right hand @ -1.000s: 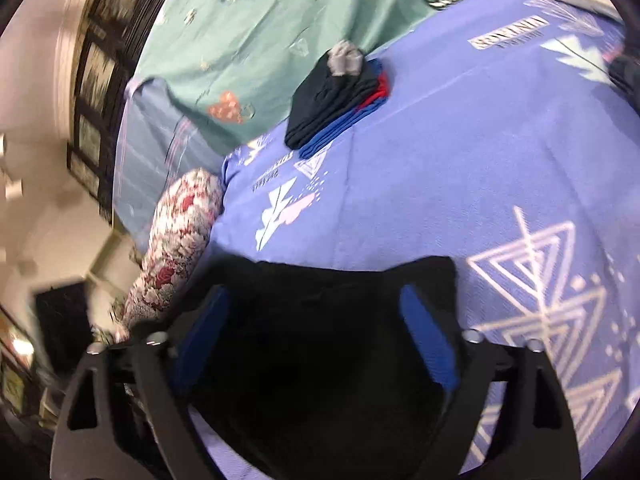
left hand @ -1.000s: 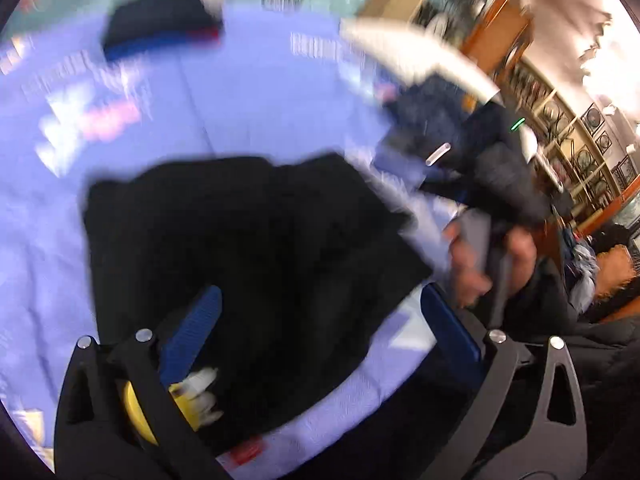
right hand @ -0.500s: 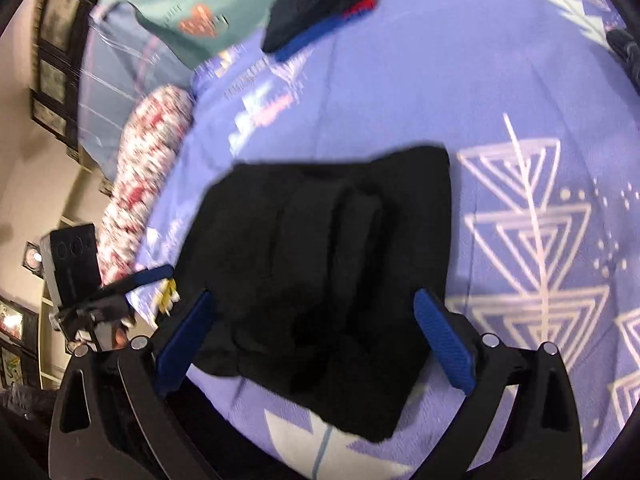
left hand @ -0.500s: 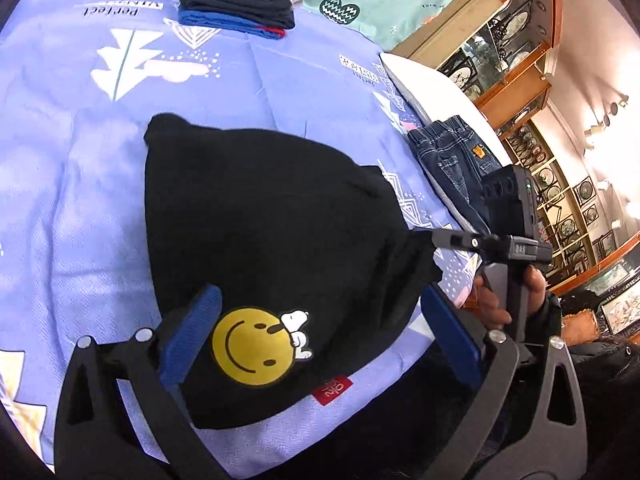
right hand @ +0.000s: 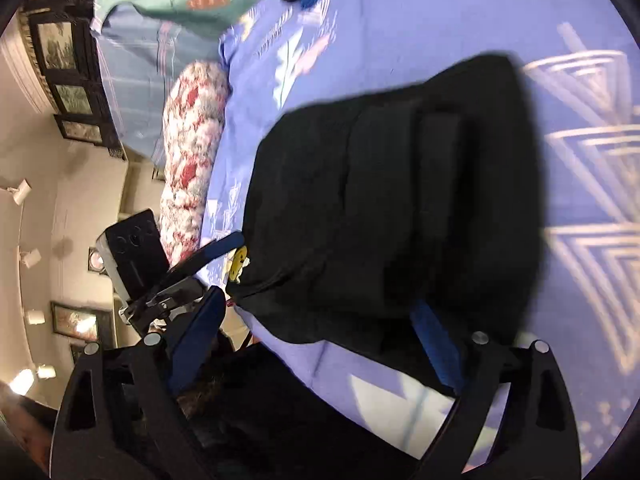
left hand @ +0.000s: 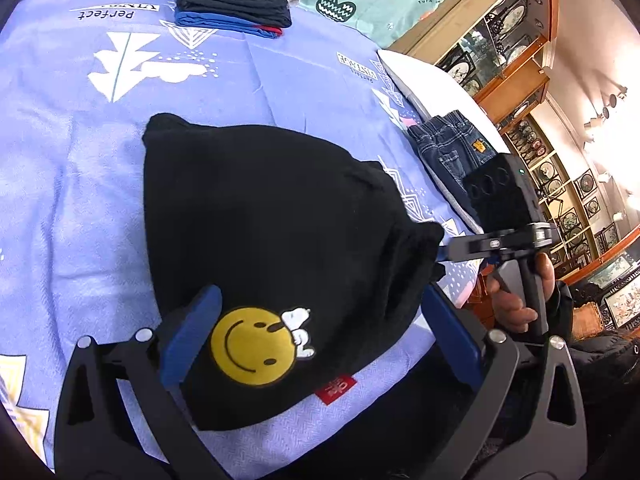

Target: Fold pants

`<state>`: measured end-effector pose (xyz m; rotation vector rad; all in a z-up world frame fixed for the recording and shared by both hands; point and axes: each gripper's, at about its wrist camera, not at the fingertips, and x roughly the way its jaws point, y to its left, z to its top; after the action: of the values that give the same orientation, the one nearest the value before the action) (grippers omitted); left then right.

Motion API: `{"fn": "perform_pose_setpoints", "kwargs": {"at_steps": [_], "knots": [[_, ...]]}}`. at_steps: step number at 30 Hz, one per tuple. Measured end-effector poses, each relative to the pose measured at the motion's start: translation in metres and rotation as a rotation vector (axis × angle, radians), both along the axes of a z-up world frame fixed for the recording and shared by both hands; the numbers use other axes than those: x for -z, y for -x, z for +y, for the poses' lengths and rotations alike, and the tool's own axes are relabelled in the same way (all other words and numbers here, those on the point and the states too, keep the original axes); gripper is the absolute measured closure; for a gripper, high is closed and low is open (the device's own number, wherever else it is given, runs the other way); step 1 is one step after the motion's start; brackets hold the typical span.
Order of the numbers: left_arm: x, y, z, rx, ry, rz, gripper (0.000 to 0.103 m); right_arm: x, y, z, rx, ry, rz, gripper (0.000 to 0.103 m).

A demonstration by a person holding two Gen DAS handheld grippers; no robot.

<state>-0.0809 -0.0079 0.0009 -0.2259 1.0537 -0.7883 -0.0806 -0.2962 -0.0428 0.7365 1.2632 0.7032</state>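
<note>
Black pants [left hand: 272,232] lie folded into a compact bundle on the purple bedsheet [left hand: 80,160], with a yellow smiley patch [left hand: 252,344] at the near edge. My left gripper [left hand: 316,328] is open just above the near end of the bundle, fingers on either side of the patch. My right gripper [right hand: 320,328] is open at the bundle's right side; the pants also show in the right wrist view [right hand: 400,200]. The right gripper shows in the left wrist view [left hand: 496,240], beside the pants' right edge.
A stack of folded dark, blue and red clothes [left hand: 236,0] lies at the far side of the bed. Blue jeans [left hand: 448,144] lie on a white pillow [left hand: 432,84] to the right. A floral bolster [right hand: 192,152] lies along the left bed edge. Wooden display cabinets [left hand: 520,60] stand beyond.
Both grippers have let go of the pants and drawn back toward the near edge. The bundle now lies flat and still, with the smiley patch facing up.
</note>
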Motion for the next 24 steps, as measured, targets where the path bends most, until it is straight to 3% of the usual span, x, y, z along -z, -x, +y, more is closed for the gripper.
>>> {"fn": "perform_pose_setpoints", "kwargs": {"at_steps": [5, 10, 12, 22, 24], "knots": [[0.003, 0.0, 0.007, -0.017, 0.013, 0.01, 0.002, 0.0, -0.006, -0.002, 0.001, 0.041, 0.032, 0.014], [0.004, -0.002, 0.007, -0.009, 0.021, 0.012, 0.002, -0.014, 0.002, -0.037, 0.082, 0.099, 0.011, 0.014], [0.006, -0.005, 0.005, -0.006, 0.023, 0.019, 0.002, -0.009, -0.003, -0.041, 0.1, 0.073, 0.021, 0.014], [0.01, -0.005, 0.009, -0.031, 0.031, 0.034, 0.002, 0.001, -0.039, 0.002, 0.009, 0.035, -0.032, 0.014], [0.012, -0.006, 0.011, -0.037, 0.034, 0.041, 0.002, -0.004, -0.032, 0.001, -0.038, 0.028, -0.069, 0.041]]}}
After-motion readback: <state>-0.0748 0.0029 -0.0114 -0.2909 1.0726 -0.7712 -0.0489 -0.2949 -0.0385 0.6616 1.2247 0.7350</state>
